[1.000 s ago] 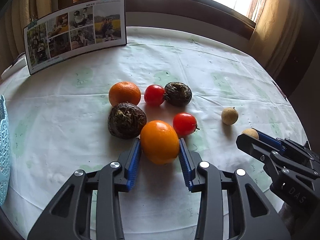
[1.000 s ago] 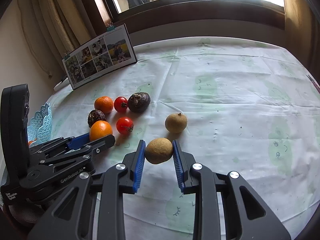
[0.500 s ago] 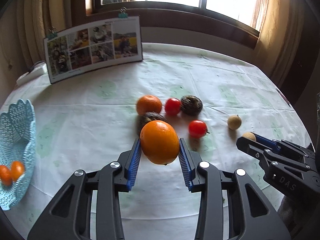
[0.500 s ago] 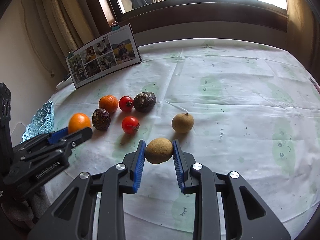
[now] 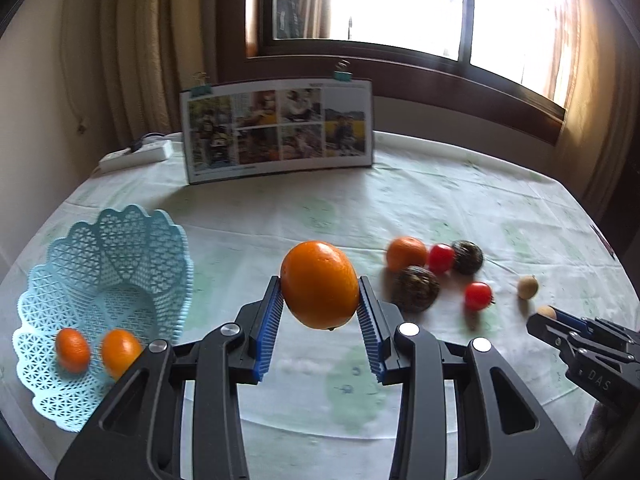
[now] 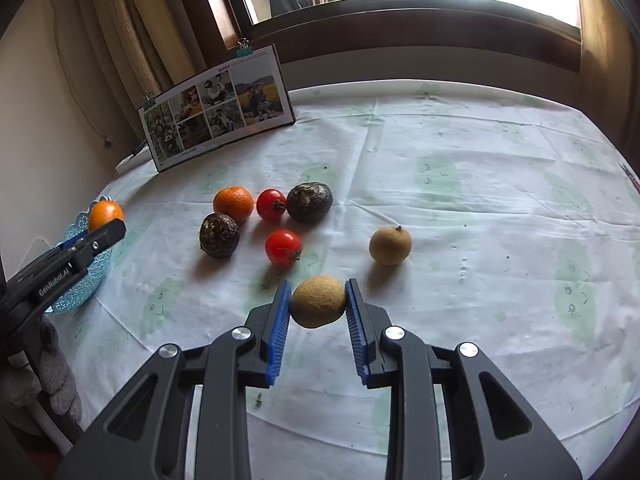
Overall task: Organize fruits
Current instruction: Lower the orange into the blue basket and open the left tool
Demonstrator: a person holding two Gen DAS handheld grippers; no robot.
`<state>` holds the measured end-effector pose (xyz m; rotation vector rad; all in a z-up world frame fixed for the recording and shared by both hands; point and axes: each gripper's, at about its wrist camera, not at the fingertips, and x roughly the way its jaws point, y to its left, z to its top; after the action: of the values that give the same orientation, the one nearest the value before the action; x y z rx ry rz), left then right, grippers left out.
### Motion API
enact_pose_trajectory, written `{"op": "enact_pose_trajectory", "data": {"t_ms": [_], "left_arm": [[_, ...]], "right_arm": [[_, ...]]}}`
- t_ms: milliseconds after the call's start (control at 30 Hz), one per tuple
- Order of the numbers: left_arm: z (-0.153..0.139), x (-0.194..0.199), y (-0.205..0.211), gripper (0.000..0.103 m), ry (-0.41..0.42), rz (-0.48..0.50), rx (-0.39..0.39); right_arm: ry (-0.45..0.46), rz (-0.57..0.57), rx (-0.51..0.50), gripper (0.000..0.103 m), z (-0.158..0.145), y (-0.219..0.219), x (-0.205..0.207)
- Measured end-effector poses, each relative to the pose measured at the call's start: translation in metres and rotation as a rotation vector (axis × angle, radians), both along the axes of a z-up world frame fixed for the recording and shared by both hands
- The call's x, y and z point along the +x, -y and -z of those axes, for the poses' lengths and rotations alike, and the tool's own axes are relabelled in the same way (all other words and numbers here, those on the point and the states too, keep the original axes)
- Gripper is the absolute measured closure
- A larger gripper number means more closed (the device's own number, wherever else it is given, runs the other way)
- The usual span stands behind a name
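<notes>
Your left gripper (image 5: 319, 312): blue pads clamped on large orange (image 5: 319, 284), held clear above worktop (image 5: 460, 200), just right of blue lattice basket (image 5: 108, 280) at worktop's left edge. Basket holds two small oranges (image 5: 73, 350). Your right gripper (image 6: 318, 320): pads clamped on tan longan (image 6: 318, 301) near worktop's front edge. Mid-worktop cluster: tangerine (image 6: 233, 203), two tomatoes (image 6: 283, 247), two dark round fruits (image 6: 309, 201); second longan (image 6: 390, 246) lies just right of cluster.
</notes>
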<state>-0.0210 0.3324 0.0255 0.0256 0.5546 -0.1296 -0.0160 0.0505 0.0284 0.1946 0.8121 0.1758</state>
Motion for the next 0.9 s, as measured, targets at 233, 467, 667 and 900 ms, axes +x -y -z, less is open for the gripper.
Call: {"op": "enact_pose_trajectory", "data": {"t_ms": [233, 467, 667, 900], "left_arm": [[-0.004, 0.004, -0.04, 0.065, 0.025, -0.107, -0.009], [-0.004, 0.004, -0.078, 0.065, 0.033, -0.191, -0.038], [-0.003, 0.004, -0.106, 0.065, 0.039, -0.249, -0.053], [0.0, 0.002, -0.135, 0.056, 0.037, -0.315, -0.071]], "right_arm": [[0.005, -0.026, -0.008, 0.075, -0.004, -0.017, 0.002], [0.008, -0.057, -0.022, 0.075, -0.008, -0.034, 0.004], [0.013, -0.084, -0.034, 0.075, -0.012, -0.05, 0.005], [0.015, -0.119, -0.046, 0.075, -0.016, -0.068, 0.007]]}}
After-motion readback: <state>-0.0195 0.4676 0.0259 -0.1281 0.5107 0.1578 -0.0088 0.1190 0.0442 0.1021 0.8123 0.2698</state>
